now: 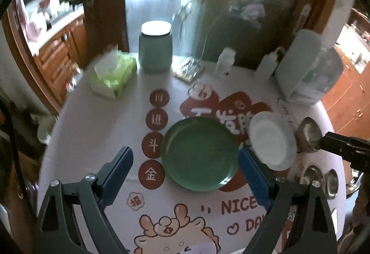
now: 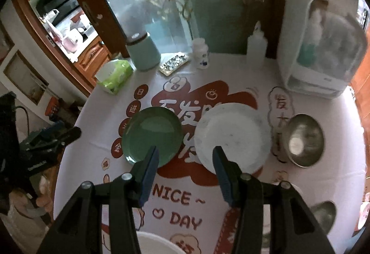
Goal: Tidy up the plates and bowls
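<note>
A green plate [image 1: 200, 154] lies on the printed tablecloth, also in the right wrist view [image 2: 152, 134]. A white plate [image 1: 272, 139] [image 2: 233, 136] lies just right of it. A steel bowl [image 1: 308, 134] [image 2: 304, 139] stands right of the white plate. Two smaller steel bowls [image 1: 321, 178] sit nearer the table's right edge; one shows blurred in the right wrist view [image 2: 323, 213]. My left gripper [image 1: 185, 161] is open and empty above the green plate. My right gripper [image 2: 185, 156] is open and empty, above the gap between the two plates.
At the back stand a teal canister [image 1: 155, 48], a green tissue pack [image 1: 113, 74], a foil tray [image 1: 188, 68], white bottles [image 1: 225, 61] and a white appliance [image 1: 307, 66]. A white rim [image 2: 155, 242] shows at the near edge. Table edge [image 1: 52, 138] drops left.
</note>
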### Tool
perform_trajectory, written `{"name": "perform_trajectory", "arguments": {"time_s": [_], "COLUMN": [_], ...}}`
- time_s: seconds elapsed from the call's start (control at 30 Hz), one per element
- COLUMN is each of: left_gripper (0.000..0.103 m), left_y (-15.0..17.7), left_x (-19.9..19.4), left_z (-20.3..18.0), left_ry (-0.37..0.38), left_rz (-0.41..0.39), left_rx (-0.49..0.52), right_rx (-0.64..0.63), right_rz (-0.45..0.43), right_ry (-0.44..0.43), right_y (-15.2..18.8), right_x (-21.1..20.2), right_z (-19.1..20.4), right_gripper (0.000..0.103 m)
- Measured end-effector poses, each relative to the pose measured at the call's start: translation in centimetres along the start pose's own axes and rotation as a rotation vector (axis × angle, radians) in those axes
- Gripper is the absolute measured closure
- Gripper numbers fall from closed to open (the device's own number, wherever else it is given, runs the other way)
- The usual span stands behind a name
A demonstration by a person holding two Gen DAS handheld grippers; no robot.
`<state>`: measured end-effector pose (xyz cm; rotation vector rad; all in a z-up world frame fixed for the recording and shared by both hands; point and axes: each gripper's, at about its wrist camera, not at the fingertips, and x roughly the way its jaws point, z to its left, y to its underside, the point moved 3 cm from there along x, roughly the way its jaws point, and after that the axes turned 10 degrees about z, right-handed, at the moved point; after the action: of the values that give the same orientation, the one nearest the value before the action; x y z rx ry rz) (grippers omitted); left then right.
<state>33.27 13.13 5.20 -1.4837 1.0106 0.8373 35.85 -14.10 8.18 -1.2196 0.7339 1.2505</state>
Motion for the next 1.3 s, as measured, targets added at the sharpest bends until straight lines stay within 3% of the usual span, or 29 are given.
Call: {"name": "perform_trajectory", "arguments": {"time_s": [0.33, 0.8, 0.93, 1.1, 1.3], "left_gripper": [0.013, 0.032, 0.040, 0.041, 0.053], "left_y": [-0.5, -0.5, -0.5, -0.5, -0.3], "left_x": [9.9, 15.1, 15.9, 16.5, 17.8], "left_z": [2.4, 3.1, 3.3, 3.7, 4.2], "left_ry": [0.041, 0.116, 0.138, 0.150, 0.162], "left_rz": [0.131, 0.207, 0.226, 0.226, 0.259], "left_rx": [-0.061, -0.089, -0.100, -0.114, -0.137], "right_rx": [0.045, 0.102, 0.118, 0.152, 0.169], "right_rz": [0.143, 0.263, 0.285, 0.289, 0.298], "right_ry": [-0.103, -0.167, -0.170, -0.149, -0.141], "right_y": [-1.5, -1.2, -1.4, -1.7, -2.0], "right_x": [9.2, 16.3, 17.5, 18.7, 19.9], "right_z": [0.6, 1.1, 1.0, 0.1, -0.6], "right_gripper": [0.055, 0.055, 0.063, 0.065, 0.084]}}
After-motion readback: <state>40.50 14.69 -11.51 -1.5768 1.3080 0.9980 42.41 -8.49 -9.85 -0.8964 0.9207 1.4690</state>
